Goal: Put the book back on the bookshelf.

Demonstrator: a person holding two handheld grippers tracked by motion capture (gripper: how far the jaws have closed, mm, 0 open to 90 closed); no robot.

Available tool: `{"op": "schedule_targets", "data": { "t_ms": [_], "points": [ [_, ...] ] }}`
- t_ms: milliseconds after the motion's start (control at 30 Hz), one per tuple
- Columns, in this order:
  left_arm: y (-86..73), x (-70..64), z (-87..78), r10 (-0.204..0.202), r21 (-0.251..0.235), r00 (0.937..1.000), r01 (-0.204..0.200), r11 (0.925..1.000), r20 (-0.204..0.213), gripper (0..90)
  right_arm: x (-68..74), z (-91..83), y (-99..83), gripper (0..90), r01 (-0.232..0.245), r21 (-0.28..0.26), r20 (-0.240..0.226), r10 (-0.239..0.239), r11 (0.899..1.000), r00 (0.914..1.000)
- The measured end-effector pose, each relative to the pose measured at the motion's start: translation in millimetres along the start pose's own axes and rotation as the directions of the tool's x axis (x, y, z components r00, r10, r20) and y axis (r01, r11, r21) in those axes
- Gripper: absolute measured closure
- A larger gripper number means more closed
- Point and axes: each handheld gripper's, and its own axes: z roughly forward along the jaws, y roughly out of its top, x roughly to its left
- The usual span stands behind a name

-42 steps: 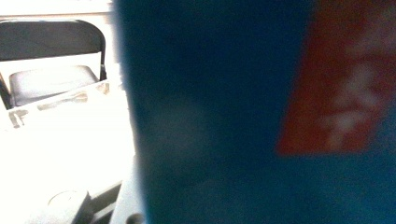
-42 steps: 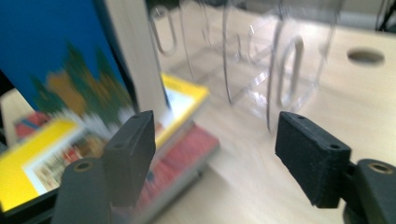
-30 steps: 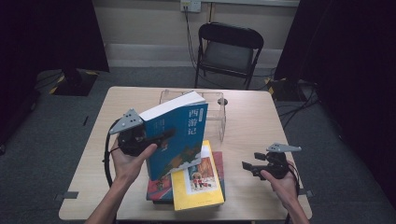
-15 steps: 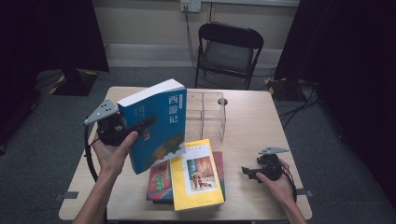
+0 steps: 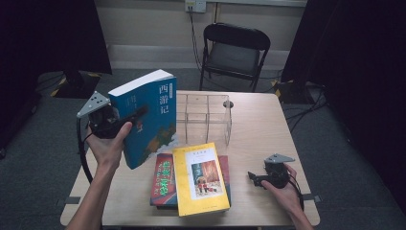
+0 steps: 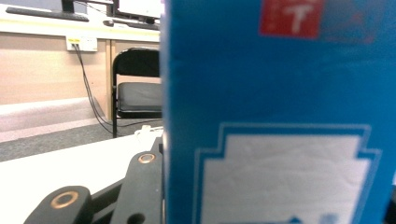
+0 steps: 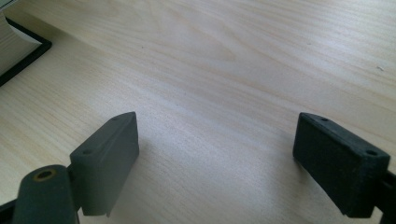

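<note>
A thick blue book (image 5: 149,120) with Chinese lettering hangs upright and slightly tilted over the table's left side, left of a clear acrylic divider box (image 5: 205,117). My left gripper (image 5: 135,117) is shut on it, one jaw lying across the cover. In the left gripper view the blue cover (image 6: 280,116) stands right against one black finger (image 6: 140,186); the other finger is hidden behind the book. My right gripper (image 5: 256,178) rests low on the table at the front right, open (image 7: 215,154), with bare wood between its fingers.
A yellow book (image 5: 200,177) lies on a red book (image 5: 162,179) at the front middle of the wooden table (image 5: 258,129). A corner of that stack (image 7: 18,44) shows beside the right gripper. A black folding chair (image 5: 234,48) stands behind the table.
The left gripper has carried the blue book leftward and higher, away from the acrylic box and off the stack. The right gripper has sunk slightly toward the table's front edge.
</note>
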Motion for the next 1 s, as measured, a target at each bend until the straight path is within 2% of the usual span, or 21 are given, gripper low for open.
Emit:
{"op": "schedule_targets", "data": {
  "t_ms": [133,400,533,667,867,1000],
  "points": [
    [1.8,0.9,9.5,0.013,0.002,0.9997,-0.013,0.9999,-0.023,61.7,-0.1,0.0,-0.4,14.2,-0.001,-0.003,0.0,0.001,1.0,1.0],
    [1.7,2.1,31.1,0.006,0.006,0.9984,-0.006,1.0,-0.056,61.7,-0.4,0.2,-0.6,14.0,-0.001,-0.007,-0.004,0.001,1.0,1.0],
    [1.4,0.6,41.5,0.017,0.024,0.9972,-0.015,0.9996,-0.073,61.7,-0.5,0.2,-0.8,14.0,0.0,-0.008,-0.004,0.0,1.0,1.0],
    [0.5,-0.4,46.3,0.011,0.022,0.9977,-0.01,0.9997,-0.067,61.7,-0.8,0.1,-0.9,14.0,0.002,-0.009,-0.006,-0.002,1.0,1.0],
    [-0.6,-1.8,52.4,0.014,0.016,0.9947,-0.012,0.9998,-0.102,61.7,-0.9,0.1,-1.0,14.0,0.003,-0.01,-0.007,-0.003,1.0,1.0],
    [-0.6,-7.0,55.1,0.042,0.014,0.9936,-0.041,0.9991,-0.105,61.7,-1.1,0.3,-0.9,14.0,0.002,-0.01,-0.008,-0.002,1.0,1.0]
  ]
}}
